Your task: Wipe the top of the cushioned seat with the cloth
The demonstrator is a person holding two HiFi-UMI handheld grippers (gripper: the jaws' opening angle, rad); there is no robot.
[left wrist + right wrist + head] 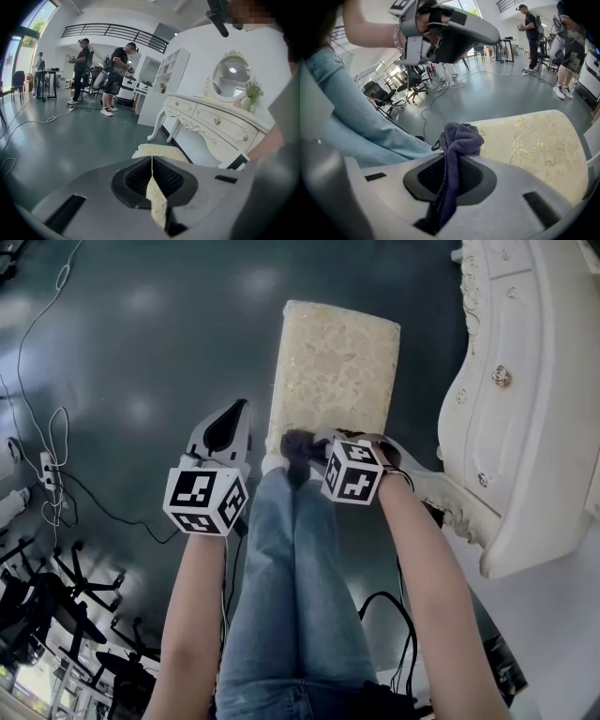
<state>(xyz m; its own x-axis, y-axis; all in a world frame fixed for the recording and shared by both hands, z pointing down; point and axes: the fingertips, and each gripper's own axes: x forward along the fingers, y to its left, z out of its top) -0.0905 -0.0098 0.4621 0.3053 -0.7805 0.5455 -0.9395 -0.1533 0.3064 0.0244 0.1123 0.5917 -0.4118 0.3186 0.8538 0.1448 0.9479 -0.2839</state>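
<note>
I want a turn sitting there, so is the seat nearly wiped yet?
Done: the cloth is picked up, pinched in the right tongs. In hand: it hangs at the near edge of the cushioned seat. Left: wiping the whole top; no wiped patch shows. The left tongs are shut and empty, off to the side.

The cloth [298, 448] lies on the near edge of the cushioned seat [333, 362], between the right gripper's [315, 450] jaws. The left gripper [242, 413] is just left of the seat (the dressing table [525, 399] stands to its right).

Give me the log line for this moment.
left gripper: shut, empty | right gripper: shut on cloth | cloth: bunched at near edge of cushioned seat
</note>
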